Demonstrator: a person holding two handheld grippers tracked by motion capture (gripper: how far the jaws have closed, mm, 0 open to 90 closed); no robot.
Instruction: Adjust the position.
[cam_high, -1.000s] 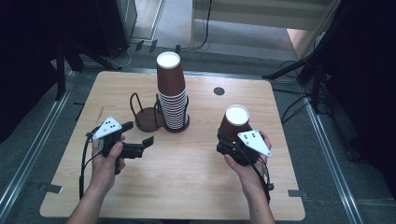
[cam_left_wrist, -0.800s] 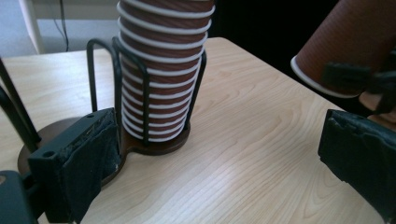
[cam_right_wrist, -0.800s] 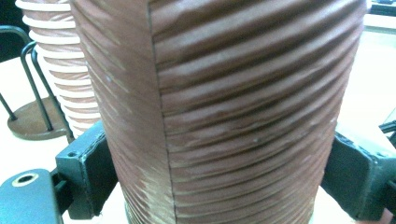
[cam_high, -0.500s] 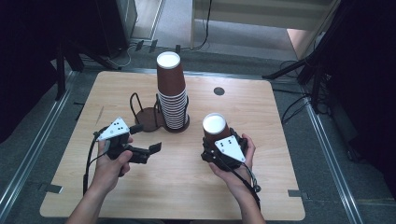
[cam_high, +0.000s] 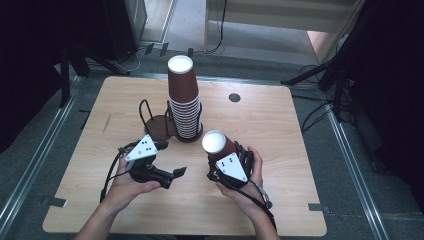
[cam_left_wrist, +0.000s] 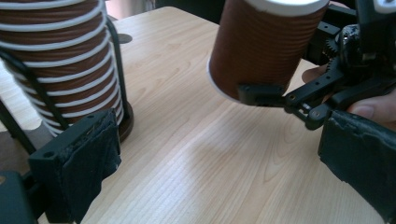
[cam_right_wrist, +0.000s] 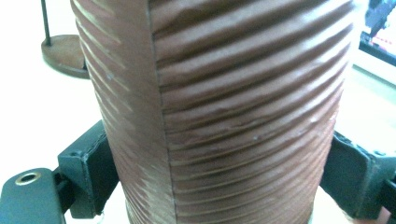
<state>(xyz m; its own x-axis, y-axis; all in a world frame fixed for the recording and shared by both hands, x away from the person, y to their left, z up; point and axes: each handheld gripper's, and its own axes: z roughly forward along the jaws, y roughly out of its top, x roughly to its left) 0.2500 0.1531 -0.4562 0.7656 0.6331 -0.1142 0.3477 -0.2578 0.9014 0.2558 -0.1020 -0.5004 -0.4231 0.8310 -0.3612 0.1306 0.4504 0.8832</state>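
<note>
- Near edge of the wooden table (cam_high: 280, 200): the person's two forearms come in from the bottom, one claw in each hand.
- Right hand (cam_high: 245, 187) holds the right claw (cam_high: 218, 159), which is clenched on a single brown ribbed paper cup (cam_high: 220, 146). Cup is inverted, white base up, tilted toward the left side.
- Right gripper view: the two black pads press the cup's (cam_right_wrist: 219, 112) ribbed wall from both sides; wall shows slight creasing near the seam.
- Left gripper view: same cup (cam_left_wrist: 261, 46) hangs above the table surface with its rim clear of the wood; the right claw's (cam_left_wrist: 261, 92) pad grips near the rim, and a finger of the right hand is visible behind the linkage.
- Left hand (cam_high: 127, 182) holds the left claw (cam_high: 172, 175), released, jaws spread wide, nothing between them. It points rightward toward the held cup, near it but apart.
- Left gripper view confirms it: both padded jaws well apart with bare table (cam_left_wrist: 196, 154) between them.
- Farther back, mid-table: tall stack of inverted brown paper cups (cam_high: 183, 100) standing in a black wire holder (cam_high: 150, 120) with a round dark base. Stack is upright.
- In the left gripper view the stack (cam_left_wrist: 65, 60) sits just beyond the left jaw, wire upright running along it.
- Beyond that: small dark round grommet (cam_high: 234, 97) in the table top, near the far edge.
</note>
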